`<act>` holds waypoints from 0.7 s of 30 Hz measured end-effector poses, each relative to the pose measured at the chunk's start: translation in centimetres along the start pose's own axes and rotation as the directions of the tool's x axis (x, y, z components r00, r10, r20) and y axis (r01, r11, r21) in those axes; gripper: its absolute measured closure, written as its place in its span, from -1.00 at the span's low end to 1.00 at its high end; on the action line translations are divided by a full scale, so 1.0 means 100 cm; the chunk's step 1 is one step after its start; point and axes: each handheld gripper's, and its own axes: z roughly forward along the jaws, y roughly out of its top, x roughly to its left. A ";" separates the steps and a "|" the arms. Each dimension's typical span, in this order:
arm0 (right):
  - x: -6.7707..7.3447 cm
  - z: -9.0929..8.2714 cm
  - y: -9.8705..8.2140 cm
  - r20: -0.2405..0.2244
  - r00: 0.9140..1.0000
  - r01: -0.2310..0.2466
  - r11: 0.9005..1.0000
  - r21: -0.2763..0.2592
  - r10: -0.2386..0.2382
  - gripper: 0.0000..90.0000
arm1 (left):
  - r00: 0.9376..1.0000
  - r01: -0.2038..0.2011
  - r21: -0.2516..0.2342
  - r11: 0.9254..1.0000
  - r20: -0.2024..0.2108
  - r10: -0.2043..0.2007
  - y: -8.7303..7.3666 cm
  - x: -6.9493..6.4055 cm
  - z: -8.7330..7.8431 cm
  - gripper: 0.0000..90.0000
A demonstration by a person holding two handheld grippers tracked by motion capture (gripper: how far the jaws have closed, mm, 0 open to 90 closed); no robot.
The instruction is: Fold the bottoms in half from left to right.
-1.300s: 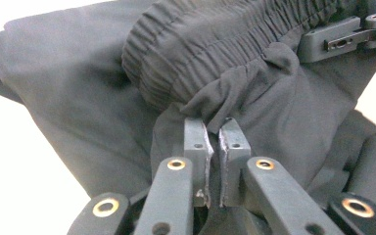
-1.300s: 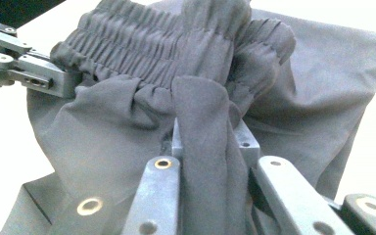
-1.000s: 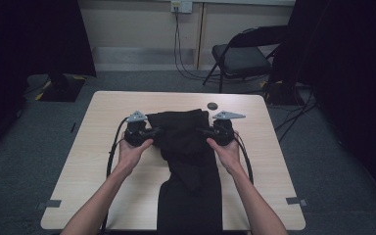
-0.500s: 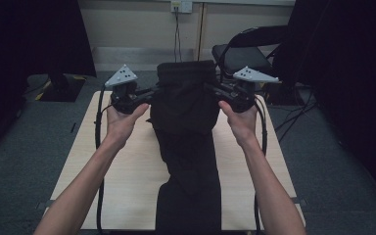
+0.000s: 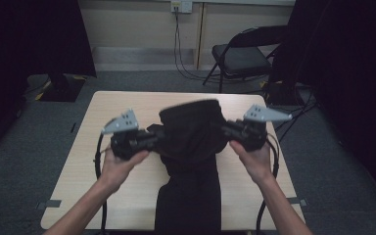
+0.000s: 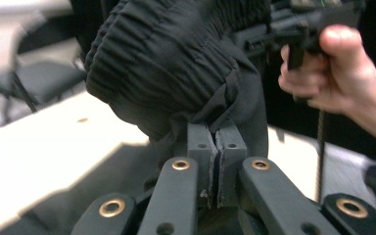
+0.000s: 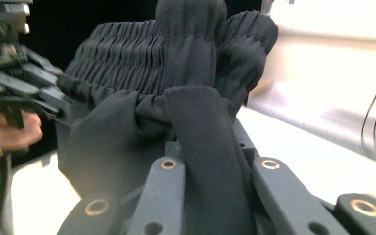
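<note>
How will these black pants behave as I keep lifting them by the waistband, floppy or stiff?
Likely very floppy: the black pants sag between the left gripper and right gripper, legs trailing onto the table. Probably light, since the thin fabric bunches easily. The gathered waistband may slip unless pinched firmly.

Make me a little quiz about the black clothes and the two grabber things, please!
1. True or false: both hand-held grippers are shut on the black garment.
2. Which part of the garment is lifted off the table? A) the gathered elastic end B) the far lower end C) none of it
3. What stands on the floor beyond the table?

Key:
1. True. The left hand-held gripper has its jaws pressed together on a fold of cloth, and the right hand-held gripper has cloth pinched and draped over its jaws.
2. A. The lower end trails down over the table's near edge.
3. A folding chair.
</note>
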 end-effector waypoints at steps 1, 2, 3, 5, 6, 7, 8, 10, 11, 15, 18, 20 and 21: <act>0.004 -0.001 -0.025 -0.021 0.999 -0.031 0.998 0.049 0.032 0.80 | 0.999 0.027 0.017 0.999 0.018 -0.028 -0.014 -0.003 0.001 0.95; 0.007 -0.001 -0.039 -0.023 0.999 -0.038 0.996 0.081 0.040 0.80 | 0.998 0.042 0.046 0.998 0.034 -0.044 -0.029 -0.007 0.004 0.95; 0.007 -0.001 -0.039 -0.023 0.999 -0.038 0.996 0.081 0.040 0.80 | 0.998 0.042 0.083 0.996 0.037 -0.046 -0.044 -0.011 0.005 0.95; 0.018 -0.004 -0.067 -0.030 0.997 -0.060 0.988 0.139 0.065 0.79 | 0.994 0.085 0.093 0.992 0.059 -0.091 -0.059 -0.014 0.006 0.95; 0.021 -0.005 -0.075 -0.036 0.997 -0.055 0.986 0.156 0.061 0.79 | 0.995 0.065 0.129 0.989 0.062 -0.073 -0.069 -0.020 0.008 0.95; 0.026 -0.007 -0.088 -0.035 0.997 -0.068 0.982 0.173 0.075 0.79 | 0.995 0.060 0.155 0.986 0.075 -0.072 -0.075 -0.024 0.010 0.95; 0.028 -0.008 -0.096 -0.036 0.995 -0.088 0.979 0.187 0.096 0.80 | 0.991 0.077 0.202 0.976 0.094 -0.098 -0.086 -0.030 0.013 0.95; 0.035 -0.010 -0.121 -0.043 0.993 -0.099 0.966 0.239 0.112 0.79 | 0.989 0.068 0.239 0.969 0.115 -0.097 -0.098 -0.040 0.015 0.95; 0.037 -0.011 -0.131 -0.048 0.992 -0.103 0.958 0.268 0.120 0.79 | 0.986 0.082 0.252 0.964 0.121 -0.115 -0.104 -0.043 0.016 0.94; 0.042 -0.004 -0.165 -0.054 0.988 -0.112 0.917 0.383 0.143 0.79 | 0.981 0.103 0.359 0.928 0.120 -0.155 -0.134 -0.049 0.028 0.94; 0.046 0.003 -0.174 -0.058 0.991 -0.081 0.897 0.434 0.118 0.79 | 0.979 0.123 0.423 0.897 0.098 -0.181 -0.151 -0.043 0.036 0.94; 0.043 0.011 -0.178 -0.047 0.994 -0.063 0.885 0.460 0.095 0.78 | 0.981 0.135 0.464 0.875 0.060 -0.183 -0.157 -0.029 0.044 0.94; 0.041 0.015 -0.181 -0.035 0.995 -0.065 0.876 0.478 0.093 0.77 | 0.982 0.138 0.466 0.874 0.048 -0.181 -0.158 -0.026 0.046 0.94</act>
